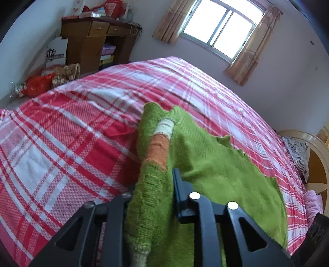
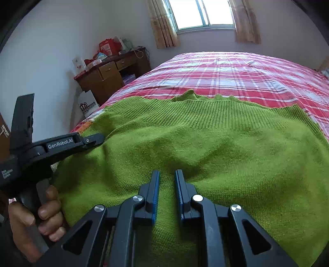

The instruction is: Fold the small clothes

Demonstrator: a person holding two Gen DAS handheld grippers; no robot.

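A small green knit sweater (image 2: 205, 147) lies spread on the red and white plaid bed (image 2: 236, 71). It also shows in the left wrist view (image 1: 216, 164), with a sleeve banded orange and white (image 1: 159, 147). My left gripper (image 1: 152, 184) is shut on that sleeve and holds it raised over the sweater's left side; its body shows in the right wrist view (image 2: 61, 143). My right gripper (image 2: 167, 174) rests on the sweater's near part, jaws slightly apart with nothing gripped between them.
A brown desk (image 1: 90, 41) with clutter on top stands beyond the bed's far left corner, with bags (image 1: 39, 84) on the floor beside it. A curtained window (image 2: 201, 14) is on the far wall. A cream headboard (image 1: 316, 156) is at the right.
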